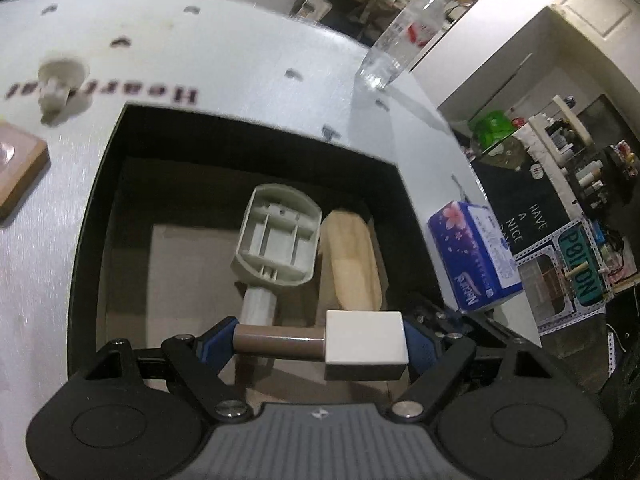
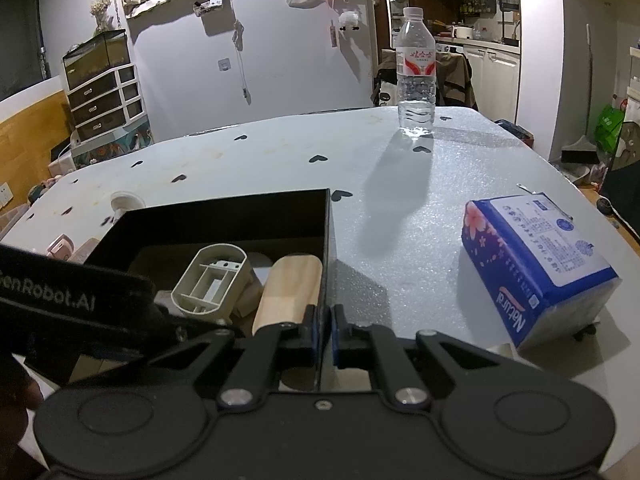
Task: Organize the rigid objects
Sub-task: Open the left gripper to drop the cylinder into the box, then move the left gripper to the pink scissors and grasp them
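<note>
My left gripper (image 1: 316, 344) is shut on a small mallet-like piece, a brown cylinder (image 1: 276, 342) with a white block (image 1: 364, 344) at one end, held endwise between the pads. It hangs over the open black box (image 1: 256, 124). Inside the box lie a grey ribbed plastic part (image 1: 278, 240) and a rounded wooden piece (image 1: 350, 264). In the right wrist view my right gripper (image 2: 326, 330) is shut on the box's right wall (image 2: 328, 240). The grey part (image 2: 212, 276) and the wooden piece (image 2: 290, 292) show just left of it.
On the white foam tabletop (image 2: 400, 208) stand a water bottle (image 2: 416, 76) at the far side and a blue tissue pack (image 2: 536, 264) right of the box. A wooden square (image 1: 16, 168) and a small white item (image 1: 56, 88) lie left of the box.
</note>
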`<control>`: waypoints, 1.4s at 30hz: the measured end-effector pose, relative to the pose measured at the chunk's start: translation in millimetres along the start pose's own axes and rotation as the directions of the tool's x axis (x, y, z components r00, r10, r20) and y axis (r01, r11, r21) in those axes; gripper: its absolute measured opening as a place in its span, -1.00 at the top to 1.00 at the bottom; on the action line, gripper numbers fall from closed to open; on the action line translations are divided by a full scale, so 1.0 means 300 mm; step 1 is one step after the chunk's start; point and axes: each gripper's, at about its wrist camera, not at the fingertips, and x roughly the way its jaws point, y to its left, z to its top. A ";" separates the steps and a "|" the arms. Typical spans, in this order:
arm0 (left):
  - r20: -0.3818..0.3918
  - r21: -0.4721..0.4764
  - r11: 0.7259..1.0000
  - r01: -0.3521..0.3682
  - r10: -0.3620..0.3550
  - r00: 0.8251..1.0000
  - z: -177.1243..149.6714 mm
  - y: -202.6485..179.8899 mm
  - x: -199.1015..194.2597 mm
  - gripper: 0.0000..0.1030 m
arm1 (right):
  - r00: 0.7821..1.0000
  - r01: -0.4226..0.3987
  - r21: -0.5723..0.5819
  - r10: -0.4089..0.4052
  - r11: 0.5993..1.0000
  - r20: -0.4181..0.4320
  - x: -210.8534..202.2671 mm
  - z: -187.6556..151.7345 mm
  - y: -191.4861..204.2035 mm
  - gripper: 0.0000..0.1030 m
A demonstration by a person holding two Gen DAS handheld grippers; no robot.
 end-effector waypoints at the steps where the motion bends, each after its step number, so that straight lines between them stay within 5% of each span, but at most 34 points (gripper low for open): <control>1: -0.017 -0.018 1.000 -0.001 0.001 1.000 -0.001 0.003 0.004 -0.69 | 1.000 -0.002 0.002 0.002 1.000 0.000 0.000 0.000 -0.001 0.86; 21: 0.013 0.031 0.999 -0.025 0.025 1.000 -0.018 -0.022 -0.059 -0.76 | 0.999 -0.041 0.035 0.041 0.999 -0.002 0.000 0.002 -0.029 0.82; 42: 0.253 0.211 0.974 -0.082 0.027 0.967 -0.052 -0.057 -0.252 -1.00 | 0.999 -0.048 0.041 0.049 0.998 -0.001 0.001 0.001 -0.034 0.81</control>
